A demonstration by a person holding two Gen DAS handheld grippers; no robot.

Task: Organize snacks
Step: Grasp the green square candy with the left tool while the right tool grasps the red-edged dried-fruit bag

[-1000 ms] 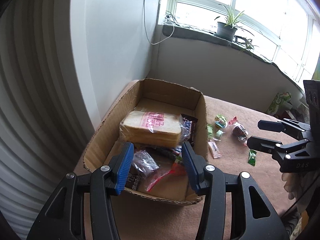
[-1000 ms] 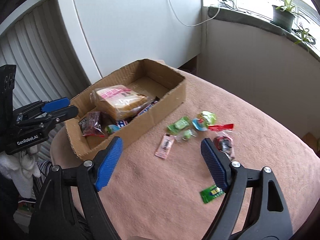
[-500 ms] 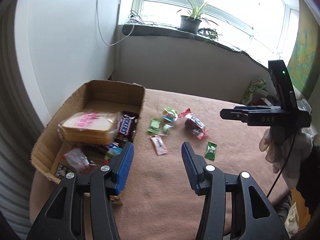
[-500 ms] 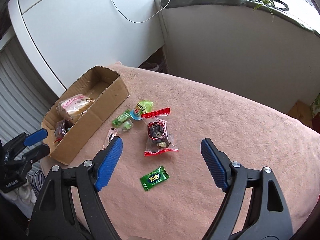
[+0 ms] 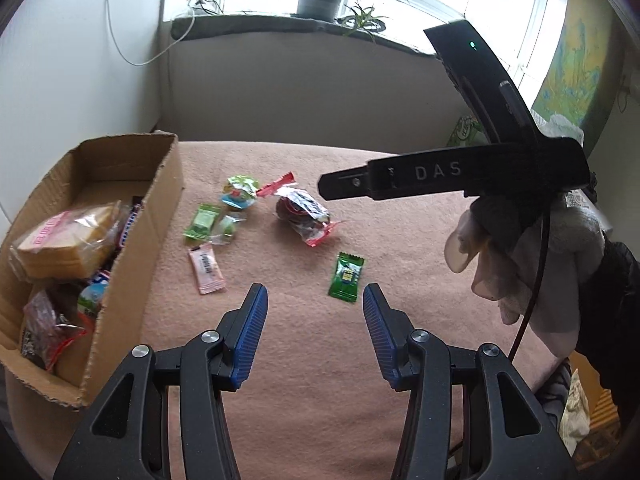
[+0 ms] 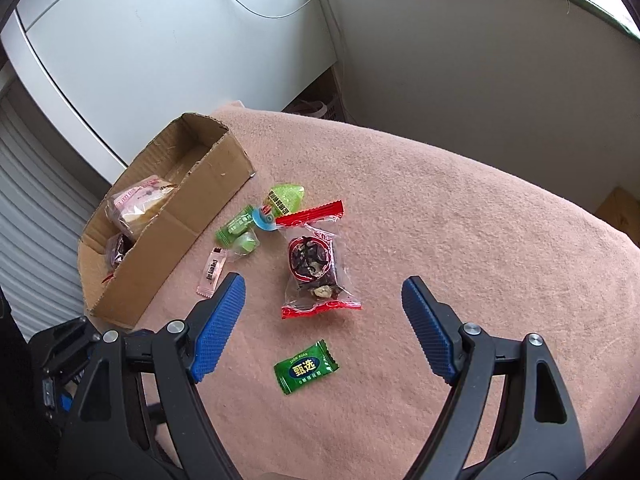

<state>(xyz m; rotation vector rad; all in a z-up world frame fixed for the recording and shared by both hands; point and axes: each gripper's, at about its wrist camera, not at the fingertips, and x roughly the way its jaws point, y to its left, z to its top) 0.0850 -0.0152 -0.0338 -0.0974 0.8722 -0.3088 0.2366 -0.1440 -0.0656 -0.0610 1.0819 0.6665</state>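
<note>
A cardboard box [image 5: 168,184] at the left of the pink tablecloth holds a bagged bread slice [image 5: 64,240] and several wrapped snacks. Loose beside it lie a pink sachet [image 5: 206,267], small green sweets [image 5: 202,222], a clear red-edged packet of dark fruit [image 5: 304,212] and a green candy [image 5: 346,276]. My left gripper [image 5: 315,296] hangs open and empty just short of the green candy. My right gripper [image 6: 324,282] is open, wide, above the red-edged packet [image 6: 314,268], with the green candy [image 6: 306,366] nearer the camera. The box [image 6: 180,232] lies to its left.
A white cabinet [image 5: 60,60] and a grey wall border the table behind the box. A potted plant [image 5: 320,0] stands on the window sill. A green pack [image 5: 466,130] sits at the table's far right. A gloved hand [image 5: 520,248] holds the right gripper.
My left gripper swung right, from over the box to over the loose snacks. My right gripper moved closer to the red-edged packet, which now fills more of its view.
</note>
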